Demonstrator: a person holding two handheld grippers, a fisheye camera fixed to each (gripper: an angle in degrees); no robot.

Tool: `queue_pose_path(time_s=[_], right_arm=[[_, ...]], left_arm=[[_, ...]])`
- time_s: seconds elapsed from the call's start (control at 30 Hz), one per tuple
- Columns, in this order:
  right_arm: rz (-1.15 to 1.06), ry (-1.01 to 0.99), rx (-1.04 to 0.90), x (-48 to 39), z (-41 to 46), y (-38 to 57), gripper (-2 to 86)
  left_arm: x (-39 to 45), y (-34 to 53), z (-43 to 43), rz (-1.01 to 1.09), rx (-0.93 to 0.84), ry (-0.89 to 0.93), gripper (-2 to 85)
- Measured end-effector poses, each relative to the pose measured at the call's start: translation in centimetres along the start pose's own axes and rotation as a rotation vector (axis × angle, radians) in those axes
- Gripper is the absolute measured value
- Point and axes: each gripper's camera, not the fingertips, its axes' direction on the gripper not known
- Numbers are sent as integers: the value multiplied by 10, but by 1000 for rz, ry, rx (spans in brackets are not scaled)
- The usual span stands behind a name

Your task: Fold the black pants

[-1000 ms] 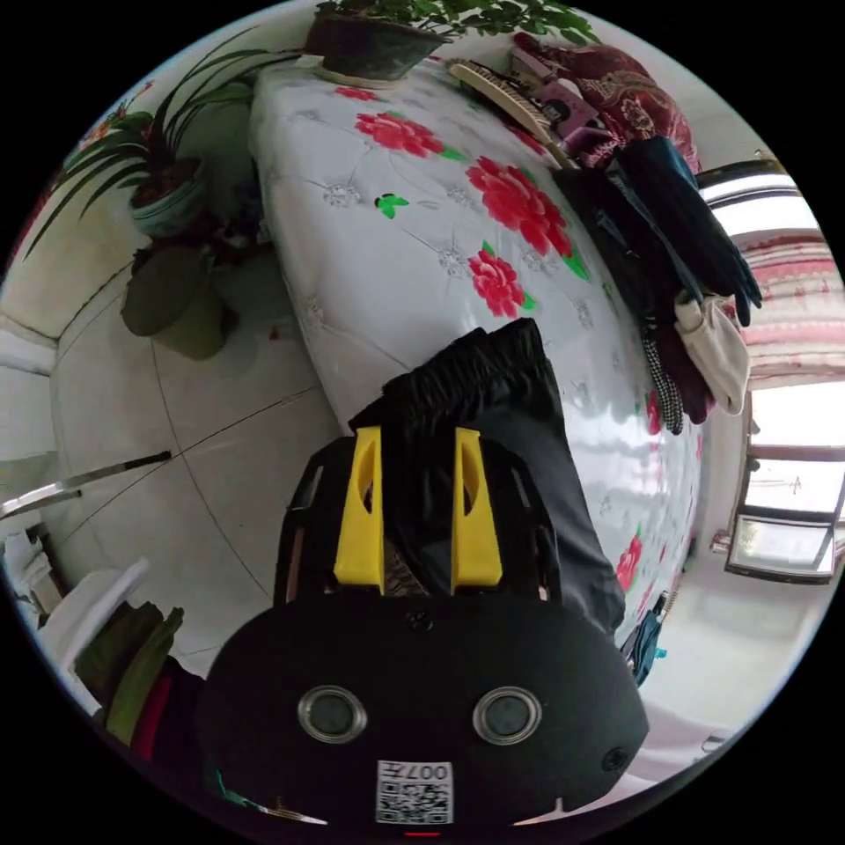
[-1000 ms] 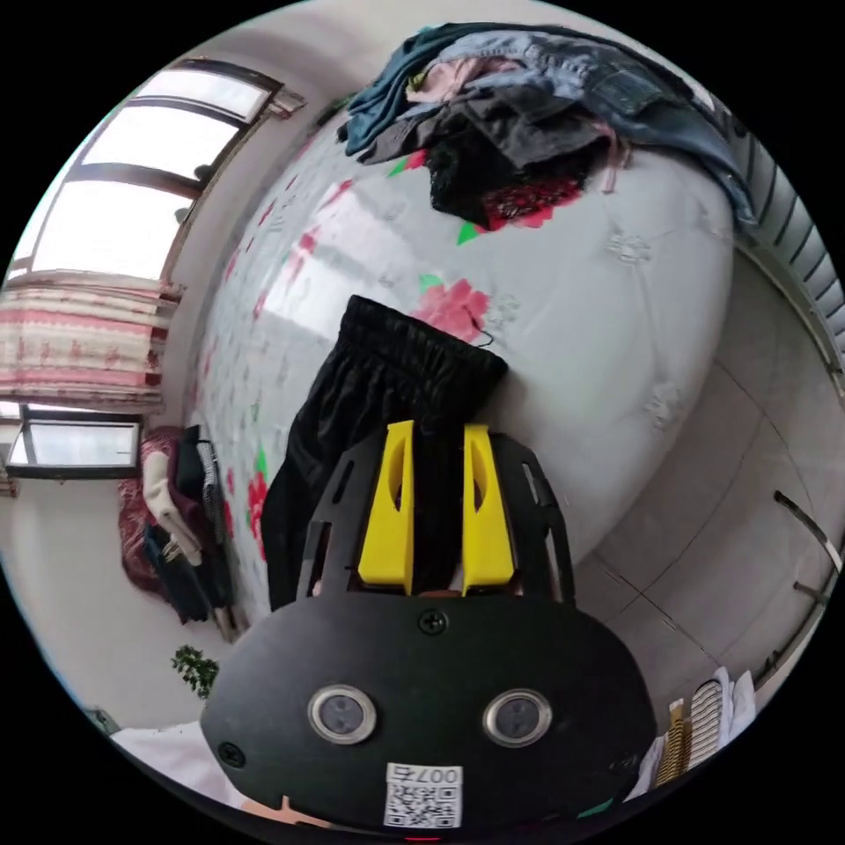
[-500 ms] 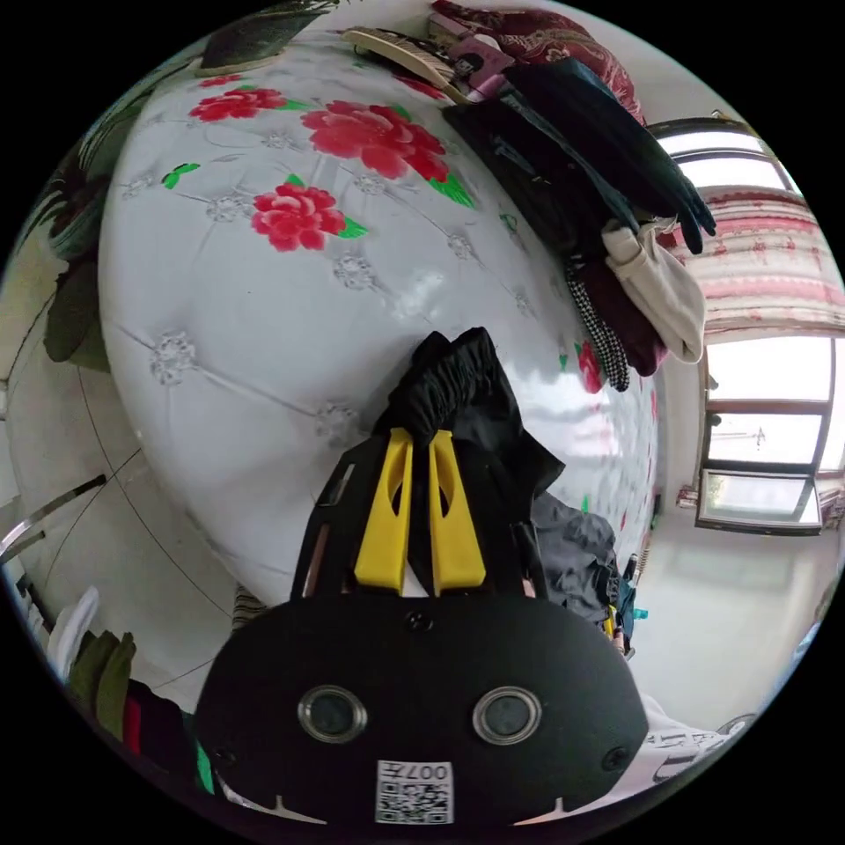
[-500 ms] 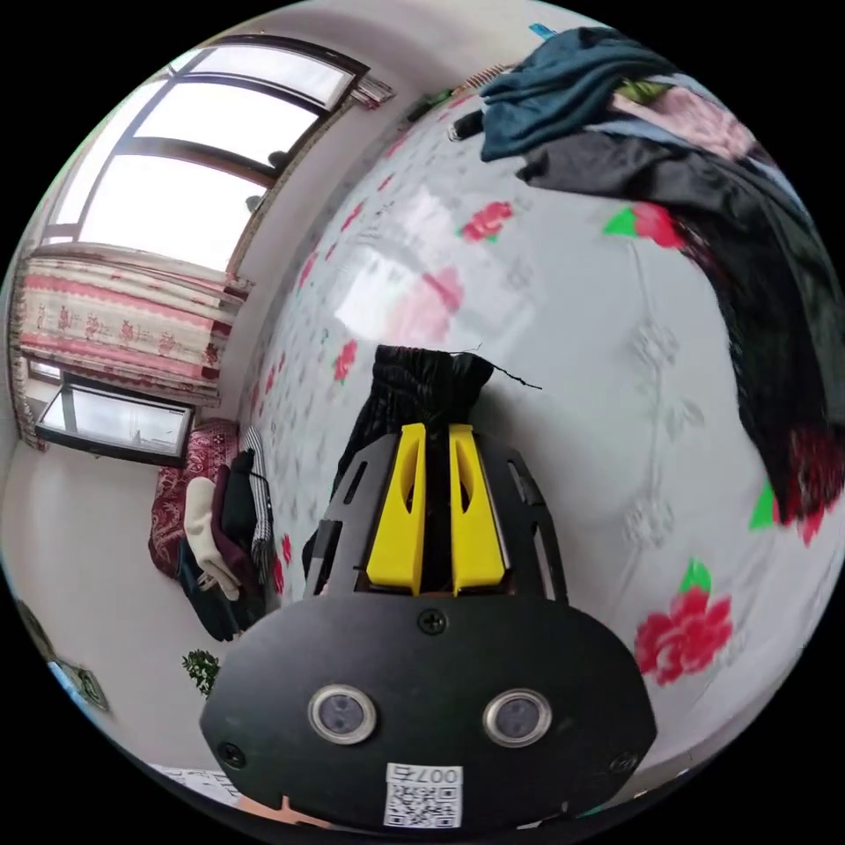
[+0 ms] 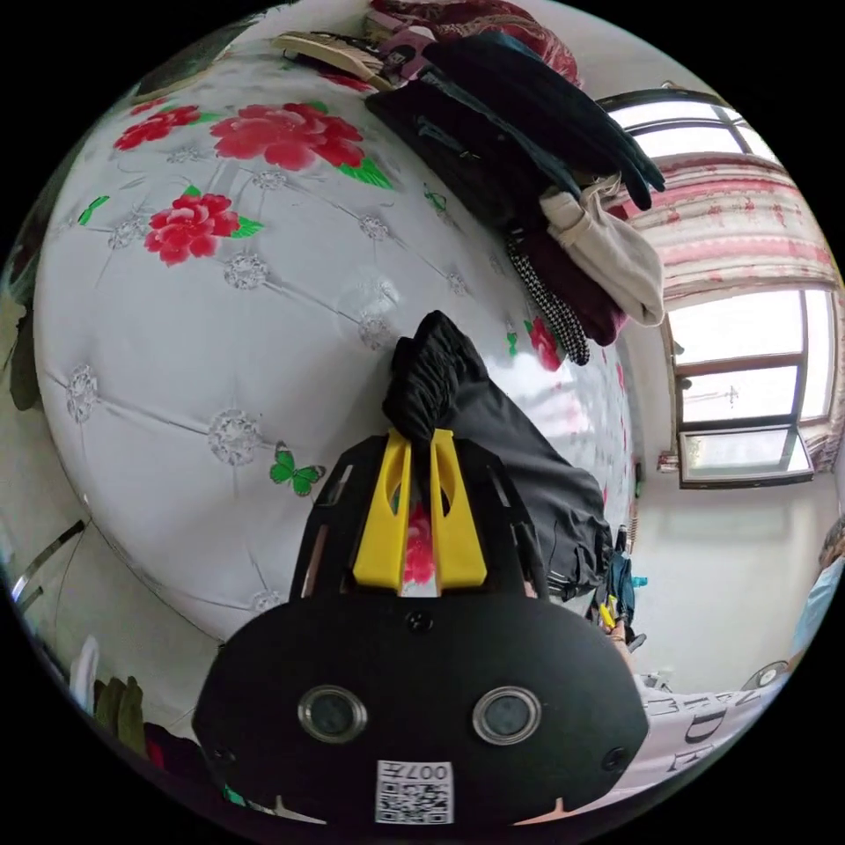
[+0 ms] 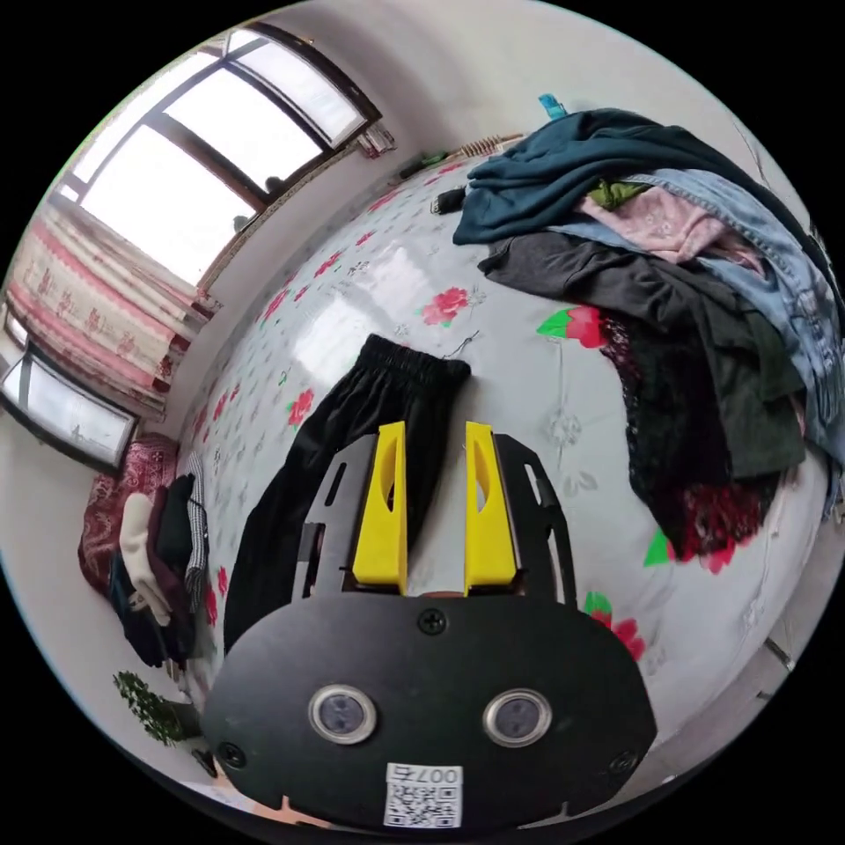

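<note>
Where half a second ago both yellow-jawed tongs pinched the bunched waistband, the right gripper (image 6: 436,431) now stands spread and free, while the left gripper (image 5: 420,436) pinches it yet. The glossy black pants (image 6: 352,458) lie stretched long on the white flower-printed bed cover (image 6: 528,378).

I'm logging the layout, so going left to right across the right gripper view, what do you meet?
Stacked clothes by the wall → black pants lying on the floral cover → right tongs, open → loose clothes heap.
</note>
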Motion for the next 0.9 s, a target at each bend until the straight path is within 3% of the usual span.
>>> queue_pose_path(time_s=[0.13, 0.33, 0.57, 0.73, 0.9], right_arm=[[-139, -202, -264, -52, 19, 91, 92], [-178, -280, -440, -118, 40, 190, 91], [-145, -237, -485, -133, 60, 204, 94], [-75, -202, -426, -126, 64, 196, 89], [12, -226, -370, -117, 71, 187, 73]], left_arm=[[-2, 11, 14, 36, -25, -35, 14], [-27, 39, 42, 61, -78, -53, 0], [-77, 34, 93, 158, -159, 37, 54], [-118, 44, 104, 199, -176, -42, 69], [-106, 35, 123, 441, -179, -123, 53]])
